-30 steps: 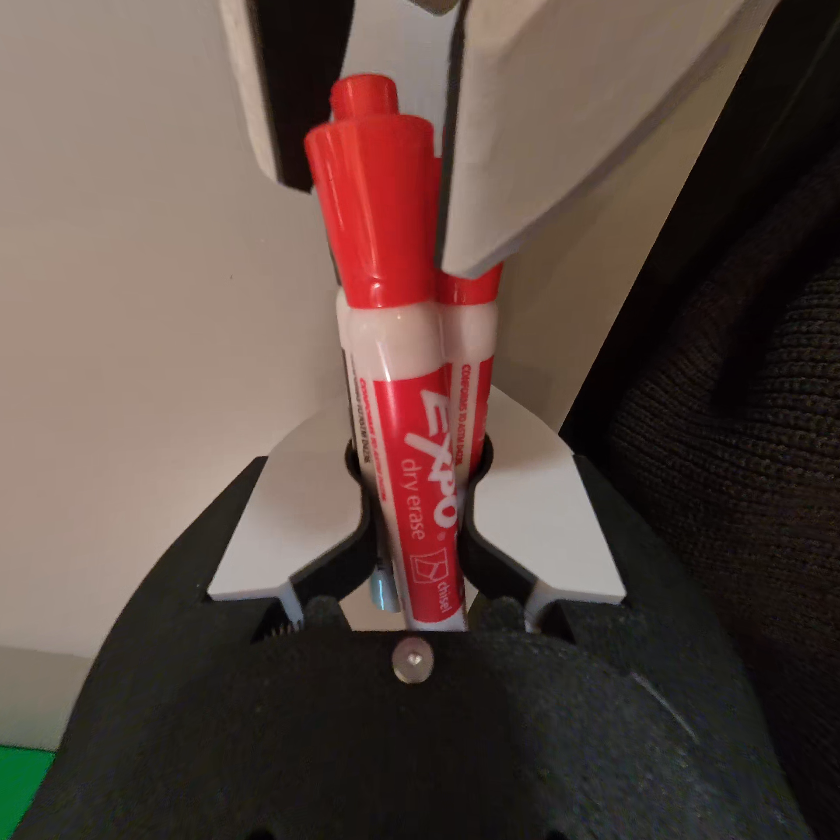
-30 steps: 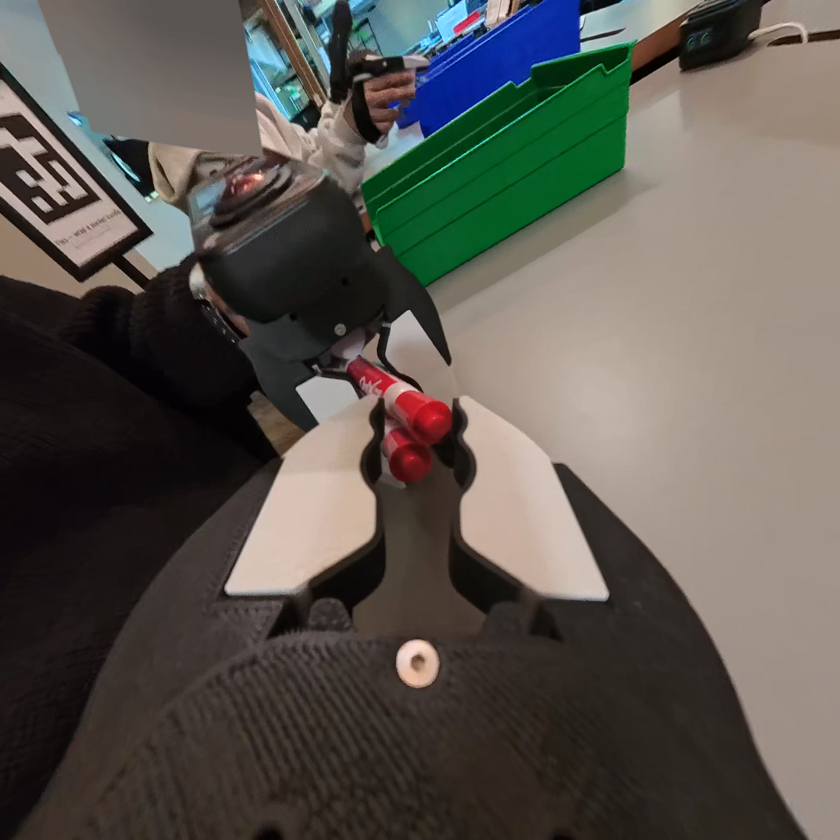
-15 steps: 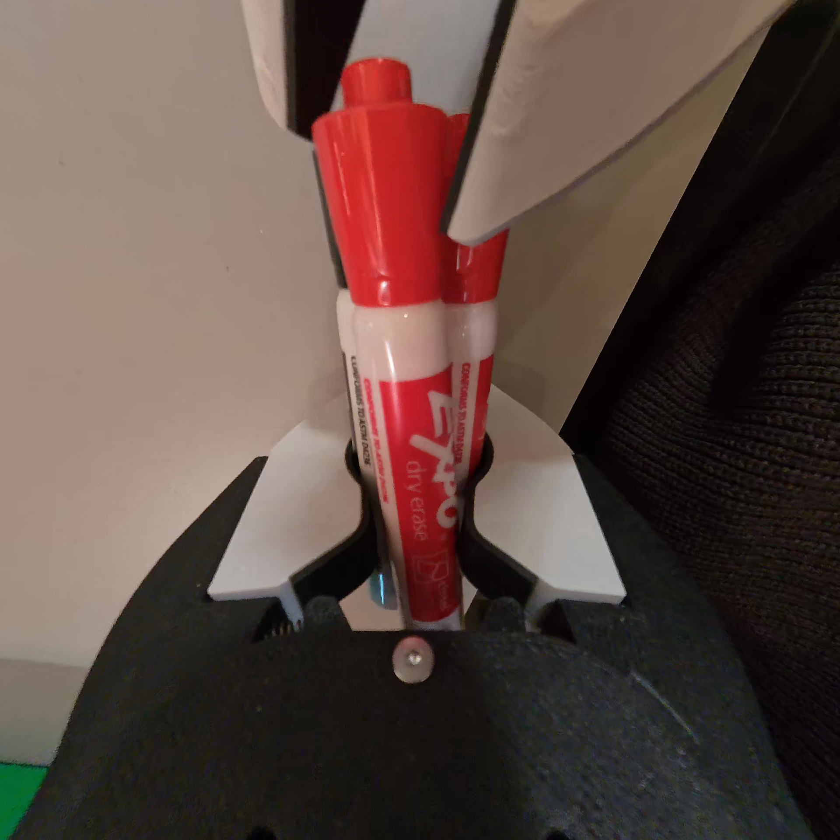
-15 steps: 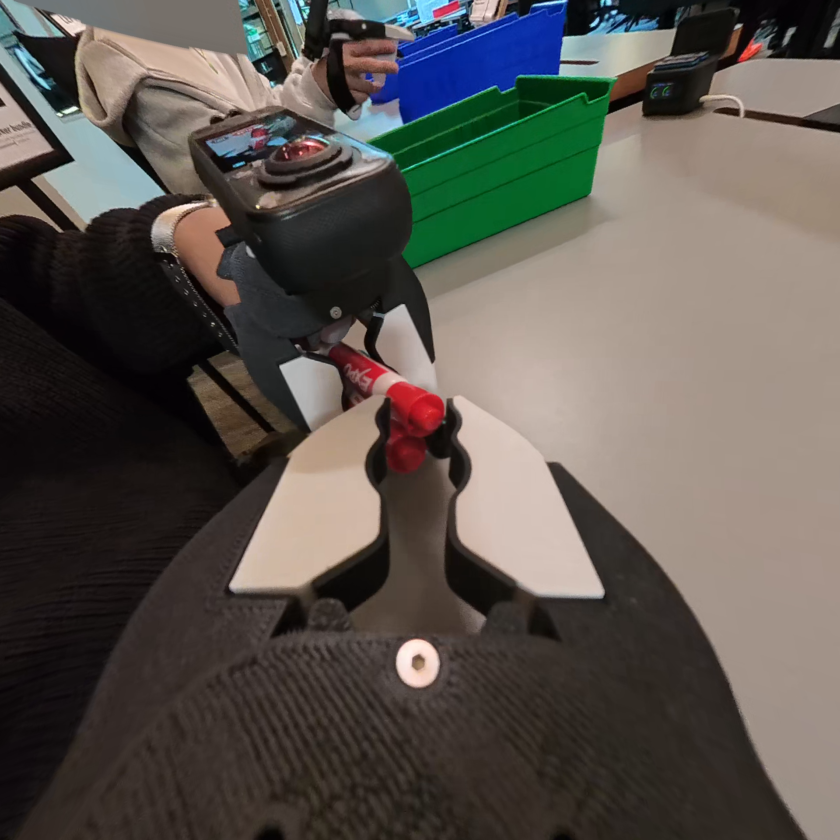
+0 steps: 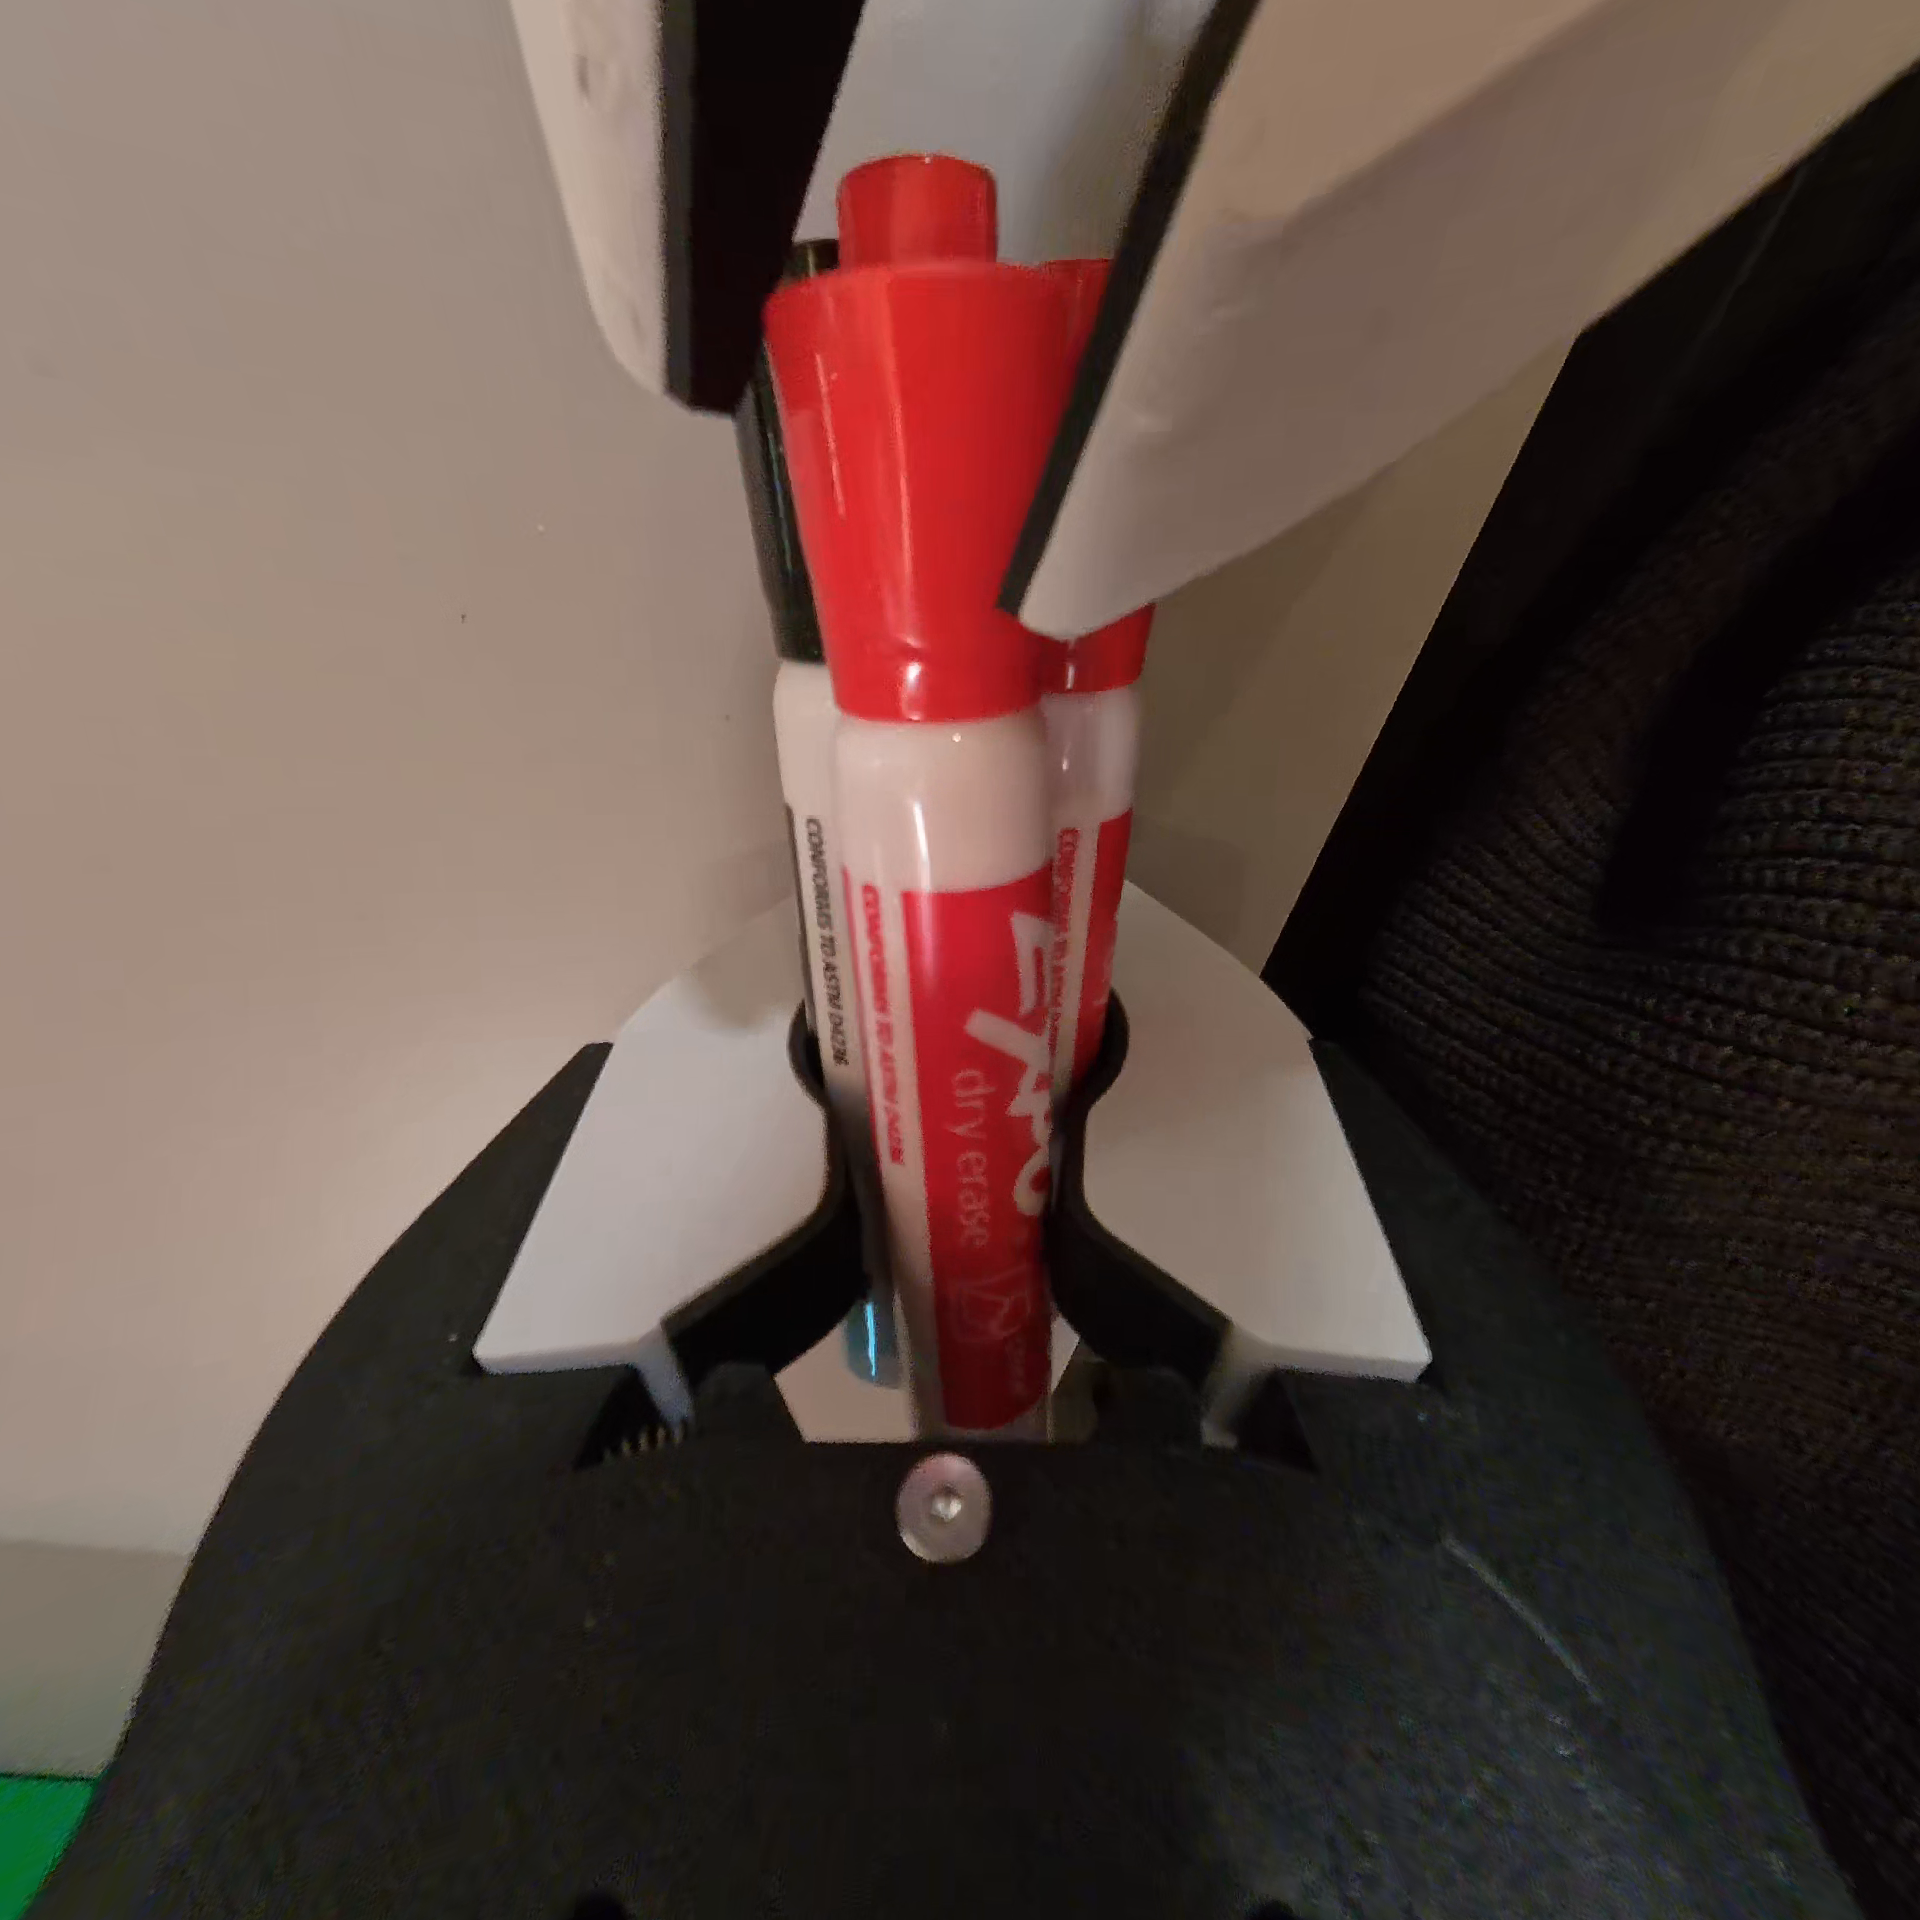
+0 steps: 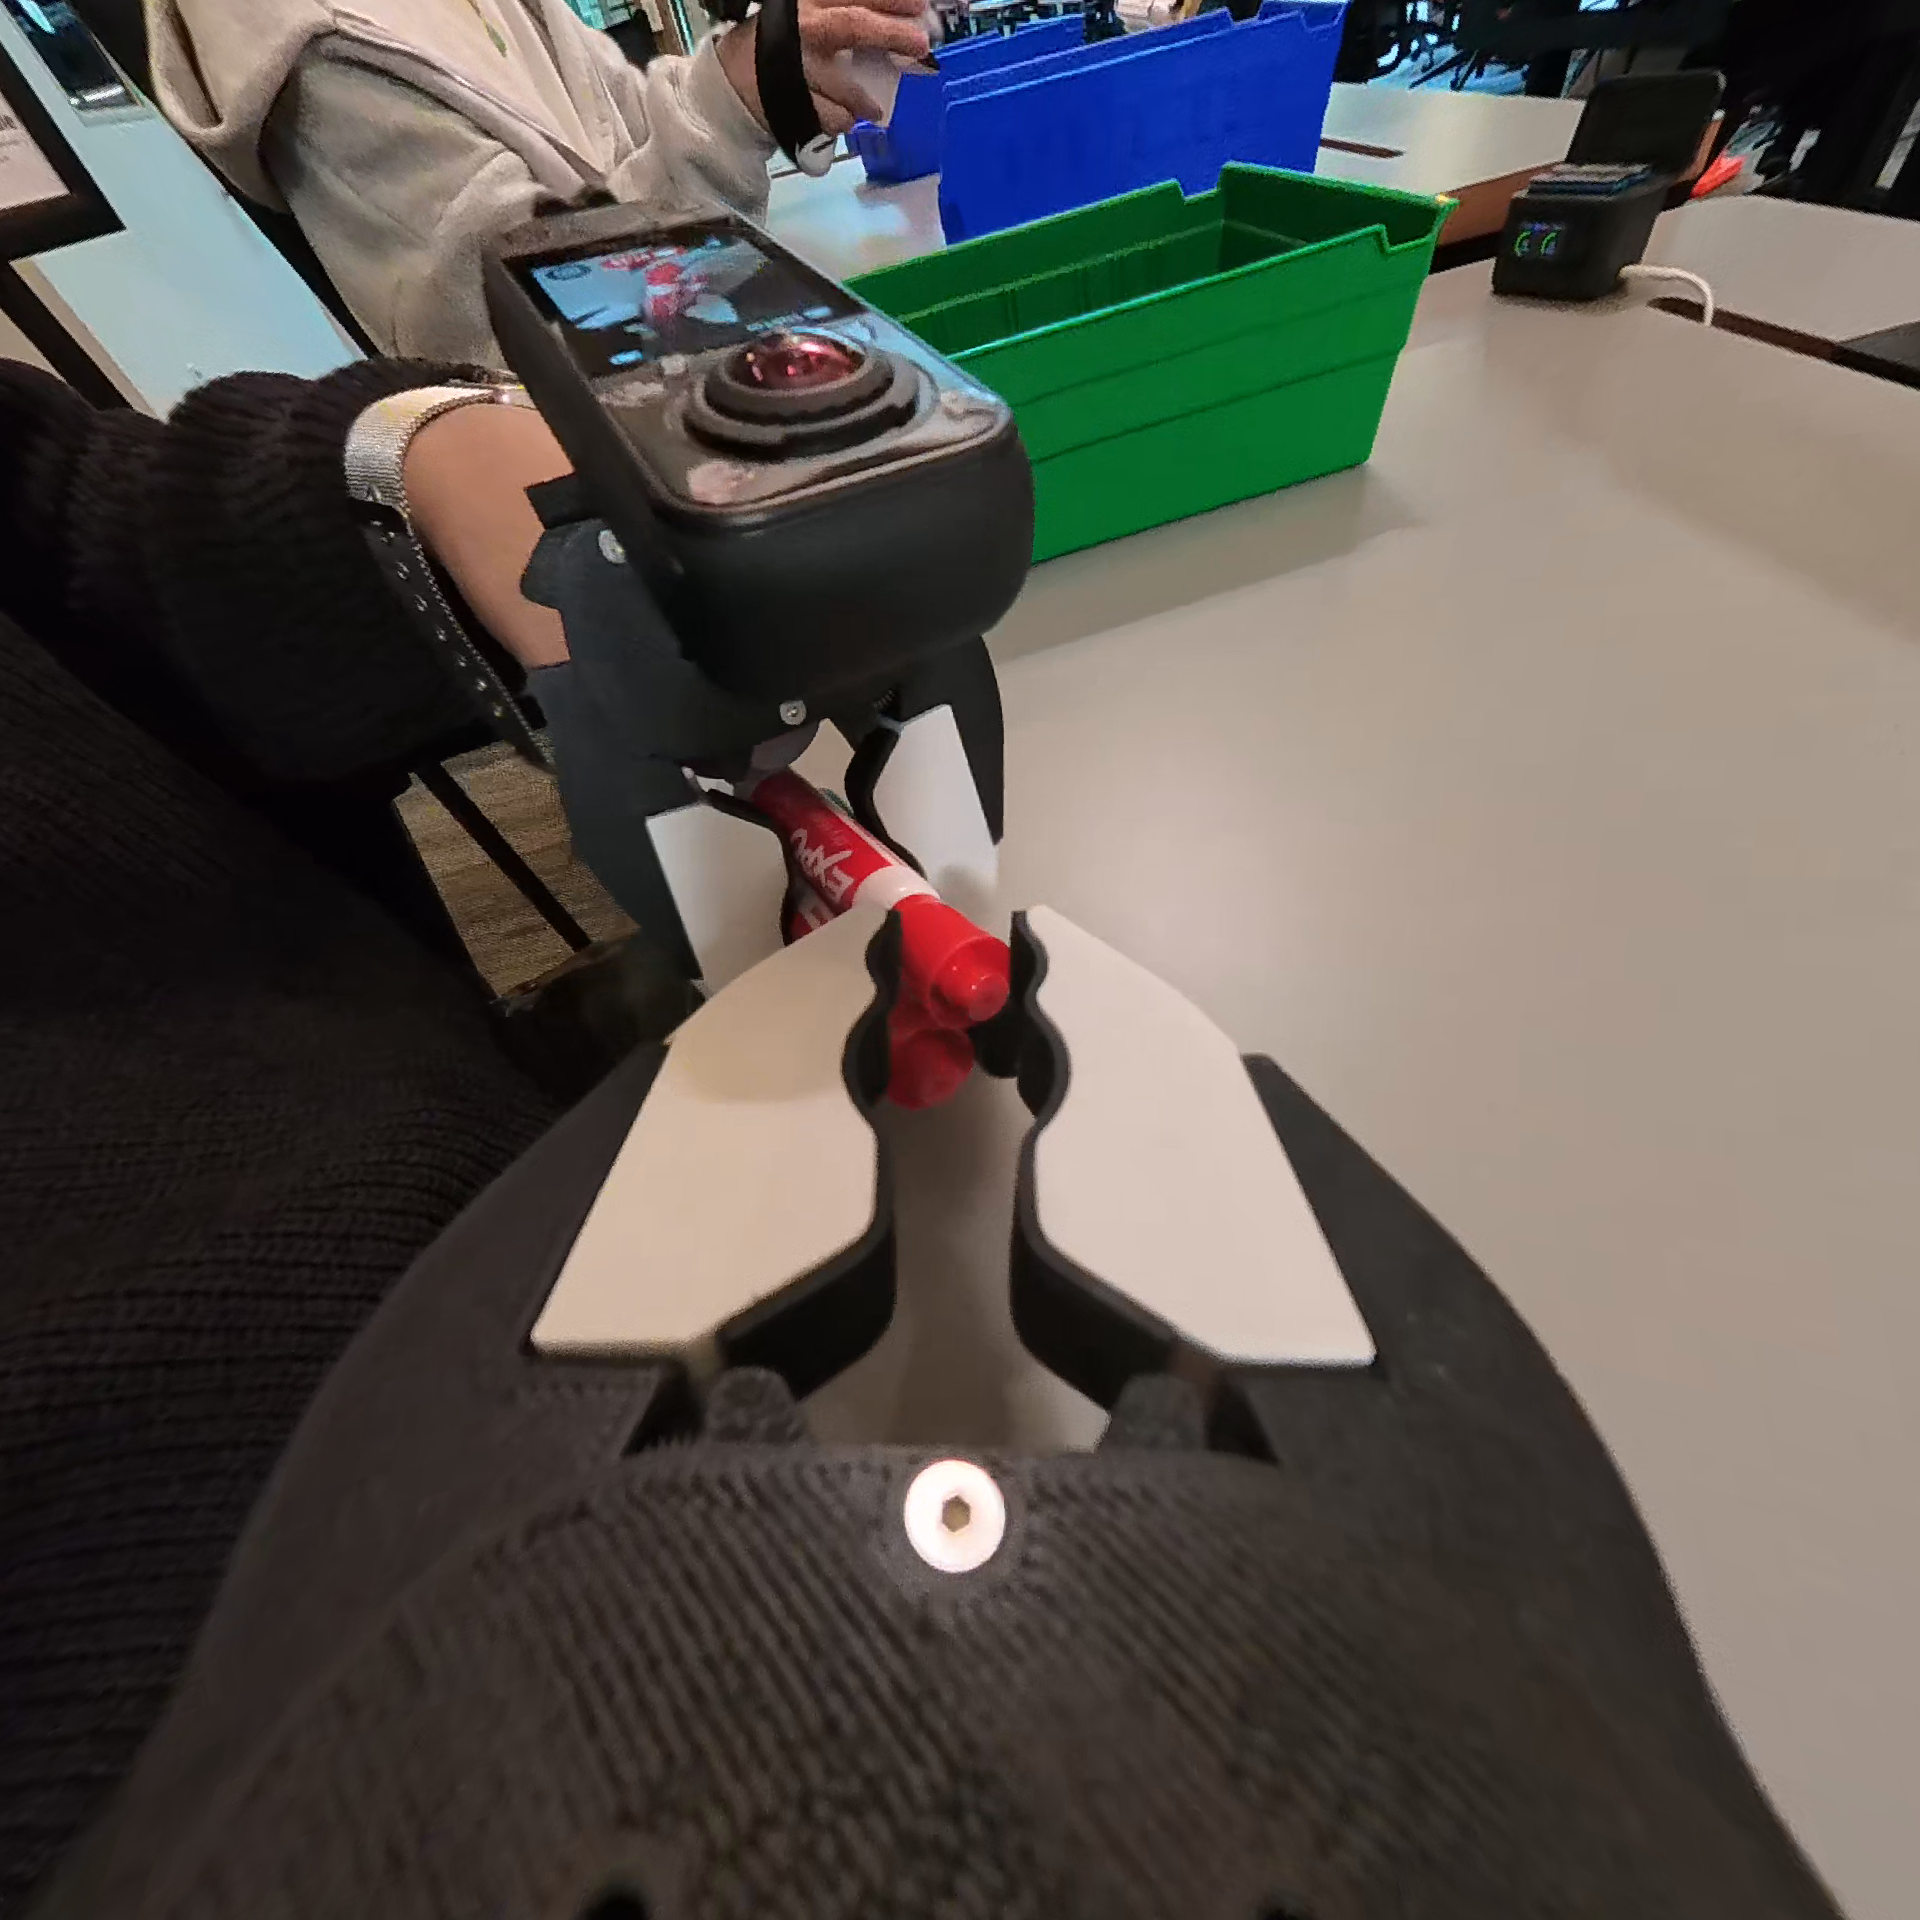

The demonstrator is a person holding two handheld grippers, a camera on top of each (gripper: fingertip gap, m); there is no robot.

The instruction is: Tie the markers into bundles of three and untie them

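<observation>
My left gripper is shut on a bundle of white-barrelled dry-erase markers. Two have red caps and one behind has a black cap. The caps point away from it. My right gripper faces the left one, and its two white fingers close on the red caps from both sides. In the right wrist view the left gripper sits just beyond, with its camera on top, above the grey table near its edge.
A green bin stands on the table behind the left gripper, with blue bins farther back. A black device with a white cable sits at the back right. A person in a beige hoodie sits at the back left. Black sleeves fill the near left. Spacing between my two grippers at the tips: around 10 cm.
The right gripper has slid farther over the marker caps and its jaws have narrowed onto them. Both grippers have tilted a little; the left still holds the bundle.
</observation>
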